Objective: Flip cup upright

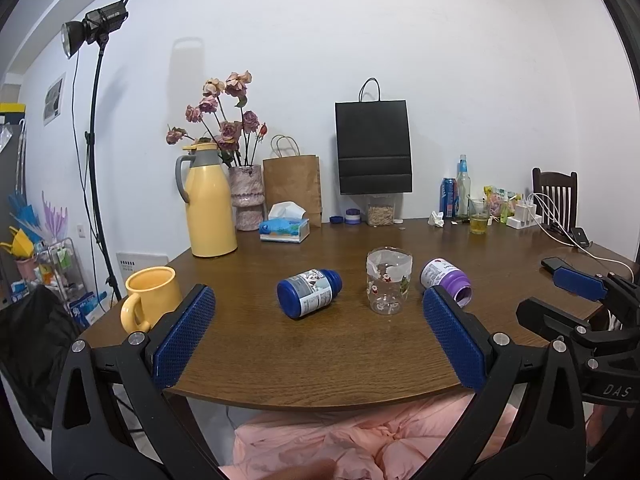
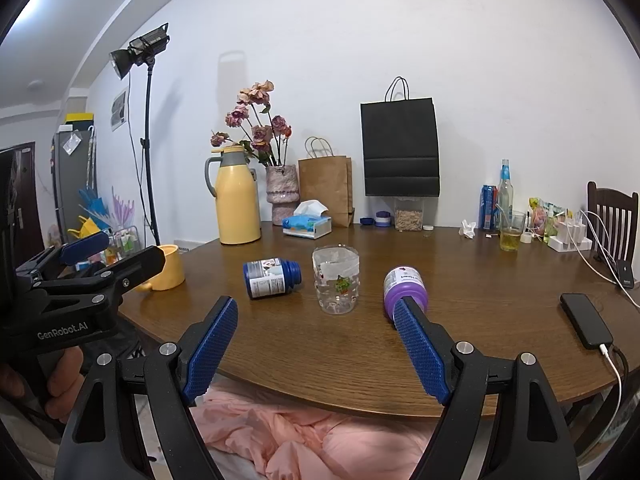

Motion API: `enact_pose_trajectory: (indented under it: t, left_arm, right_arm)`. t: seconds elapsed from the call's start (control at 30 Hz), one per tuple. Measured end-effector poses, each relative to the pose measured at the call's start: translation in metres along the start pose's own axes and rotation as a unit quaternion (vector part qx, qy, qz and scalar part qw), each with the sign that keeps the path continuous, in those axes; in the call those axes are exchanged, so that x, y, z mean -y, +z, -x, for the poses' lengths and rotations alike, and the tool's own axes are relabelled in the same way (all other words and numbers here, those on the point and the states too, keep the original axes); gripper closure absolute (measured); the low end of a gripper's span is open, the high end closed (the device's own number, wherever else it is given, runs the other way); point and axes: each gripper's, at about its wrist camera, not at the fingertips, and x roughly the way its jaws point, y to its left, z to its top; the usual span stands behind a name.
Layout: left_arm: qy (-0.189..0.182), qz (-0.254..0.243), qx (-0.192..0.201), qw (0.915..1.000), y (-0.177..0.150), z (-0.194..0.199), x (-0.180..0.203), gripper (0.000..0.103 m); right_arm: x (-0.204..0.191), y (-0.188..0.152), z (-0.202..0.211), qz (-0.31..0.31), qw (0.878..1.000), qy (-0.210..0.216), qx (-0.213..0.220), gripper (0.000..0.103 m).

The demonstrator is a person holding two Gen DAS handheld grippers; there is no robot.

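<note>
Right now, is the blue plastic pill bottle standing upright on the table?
No, the blue plastic pill bottle lies on its side on the brown wooden table.

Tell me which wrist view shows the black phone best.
The right wrist view. The black phone lies whole on the table at the right, its white cable plugged in. In the left wrist view only its far end shows; the right gripper hides the rest.

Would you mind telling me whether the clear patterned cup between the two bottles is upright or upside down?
Upside down, it appears: the clear cup stands with its wider end on the table and its narrower base on top.
</note>
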Motion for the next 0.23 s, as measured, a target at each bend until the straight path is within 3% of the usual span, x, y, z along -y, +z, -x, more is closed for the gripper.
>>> enact_pose_trajectory:
  t: [0.23]
  left_arm:
    - [0.001,0.002,-0.009,1.0000,-0.0010,-0.0021,0.0004,0.000]
  right_arm:
    - [0.0000,0.0011,-0.0009,0.003,1.000,0.001,-0.001,0.018]
